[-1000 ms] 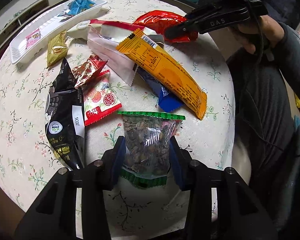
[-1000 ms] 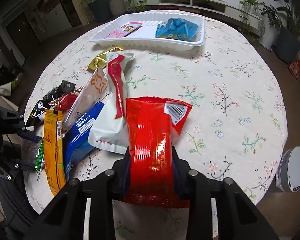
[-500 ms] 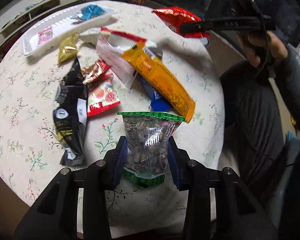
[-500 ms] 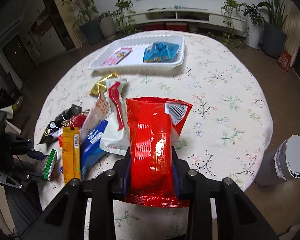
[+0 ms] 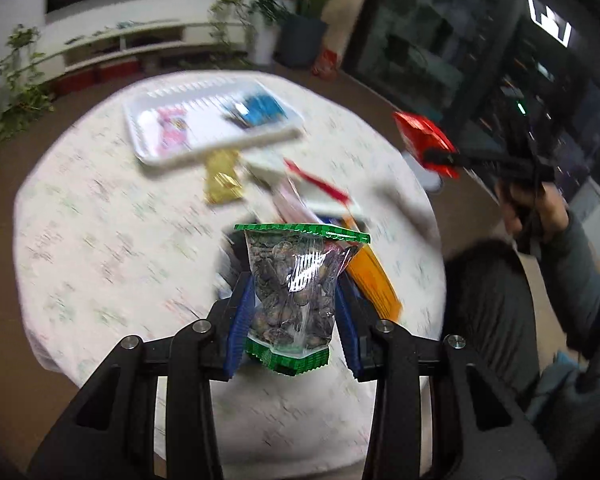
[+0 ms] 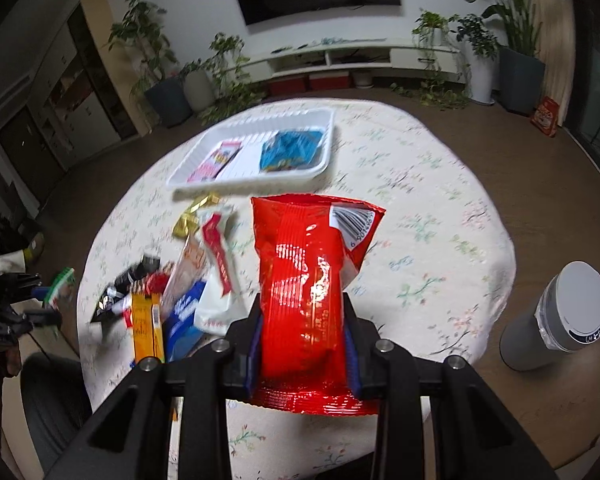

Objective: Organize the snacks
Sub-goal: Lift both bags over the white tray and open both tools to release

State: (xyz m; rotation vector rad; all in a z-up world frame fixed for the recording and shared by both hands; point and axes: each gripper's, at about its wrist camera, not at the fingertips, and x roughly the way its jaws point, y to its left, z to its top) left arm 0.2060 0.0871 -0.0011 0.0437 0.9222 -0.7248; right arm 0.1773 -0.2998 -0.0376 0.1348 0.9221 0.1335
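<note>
My left gripper is clamped on a clear seed packet with green ends, the blue pads pressing both its sides, and the packet hangs clear above the round table with the floral cloth. Beyond the packet's top edge, partly hidden behind it, I can make out an orange bar wrapper just to its right, and farther ahead a white-and-red pouch and a gold packet, all blurred. Past those, well ahead of the claw and a little left, sits the white tray with a pink packet and a blue packet lying in it.

Moving across to my right gripper, it is closed around a red foil snack bag, held upright between the pads with its barcode corner at the upper right, off the cloth. To the left of this claw lies the loose heap: the orange bar, a blue wrapper, the white-and-red pouch, a black packet. Straight ahead, well beyond the bag's top, I see the same white tray. Off to the right, beside the table's edge and down on the floor, stands a grey cylinder with a white lid.
</note>
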